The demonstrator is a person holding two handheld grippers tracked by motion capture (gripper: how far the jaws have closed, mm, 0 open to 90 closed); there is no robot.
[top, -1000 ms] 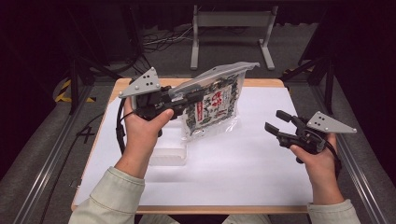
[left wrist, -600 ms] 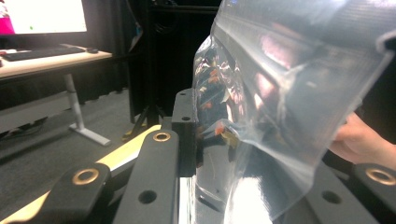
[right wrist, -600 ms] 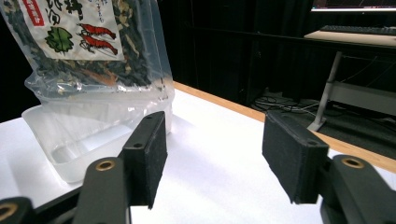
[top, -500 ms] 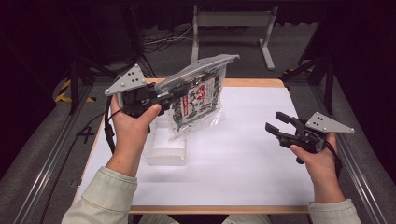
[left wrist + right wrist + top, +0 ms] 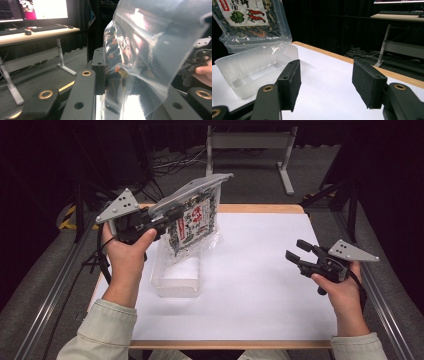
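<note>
**One bag lifted, one tray below, two grippers**

Where we count the items, we find one clear plastic bag point(image 5: 192, 217) of dark printed contents, one translucent tray point(image 5: 177, 277), one white-topped table point(image 5: 260, 285) and two grippers. Our left gripper point(image 5: 167, 217) is clamped on the bag near its upper, unprinted margin and holds it tilted in the air, directly above the far end of the tray; bag and tray look apart in the right gripper view, where the bag point(image 5: 249, 22) hangs just above the tray point(image 5: 254, 67). Our right gripper point(image 5: 300, 251) hovers well to the right of both, its jaws spread wide and holding nothing, pointed toward the tray.

In the left gripper view the bag point(image 5: 150, 50) covers the right jaw, so we cannot make out that pad's contact. The bag's printed label is cut off at the top of the right gripper view, and its text is too small to read from above.
</note>
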